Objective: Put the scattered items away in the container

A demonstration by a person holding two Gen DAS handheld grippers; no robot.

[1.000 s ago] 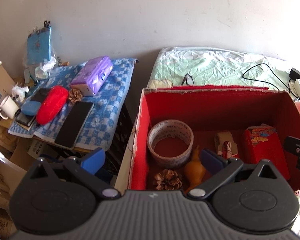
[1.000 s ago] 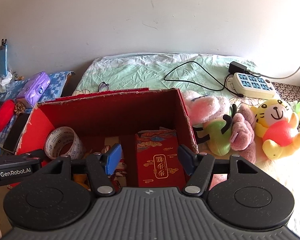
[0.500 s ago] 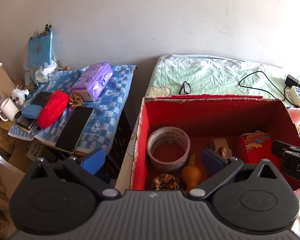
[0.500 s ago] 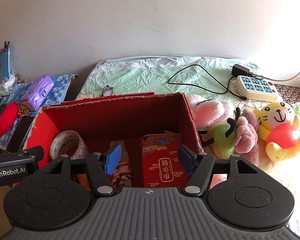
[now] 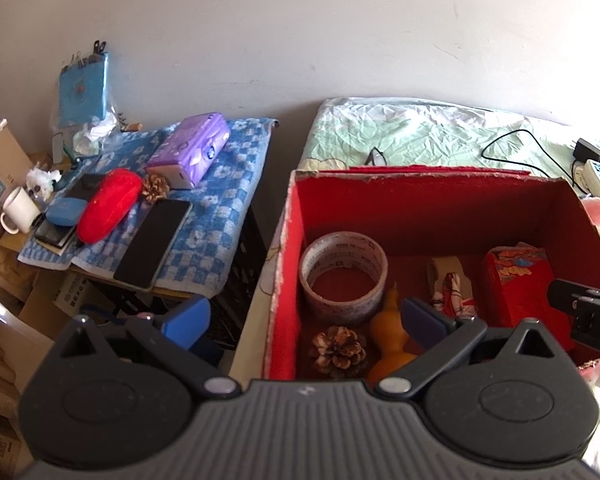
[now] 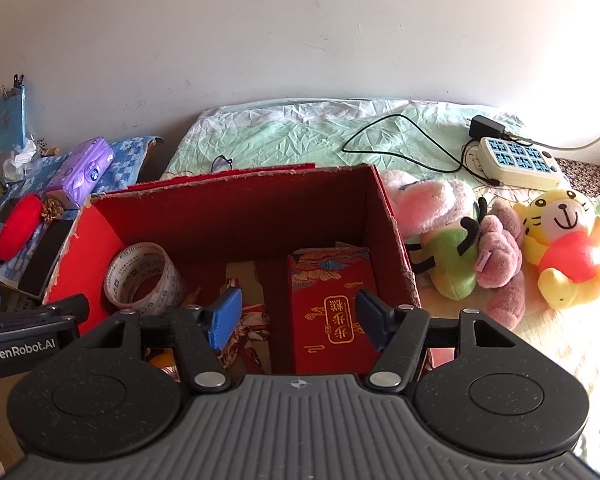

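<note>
From the left wrist, the left gripper (image 5: 304, 316) hangs with fingers wide and empty over the near-left wall of the red box (image 5: 288, 240), which holds one tape roll (image 5: 343, 276), one pine cone (image 5: 339, 348), one orange gourd (image 5: 390, 336) and one red packet (image 5: 520, 292). On the bench (image 5: 228, 216) lie one more pine cone (image 5: 155, 187), one red case (image 5: 109, 210), one phone (image 5: 153, 249) and one purple tissue pack (image 5: 190, 149). From the right wrist, the right gripper (image 6: 298, 318), fingers wide and empty, hangs over the box above the packet; three plush toys (image 6: 562, 248) lie on the bed (image 6: 300, 136).
</note>
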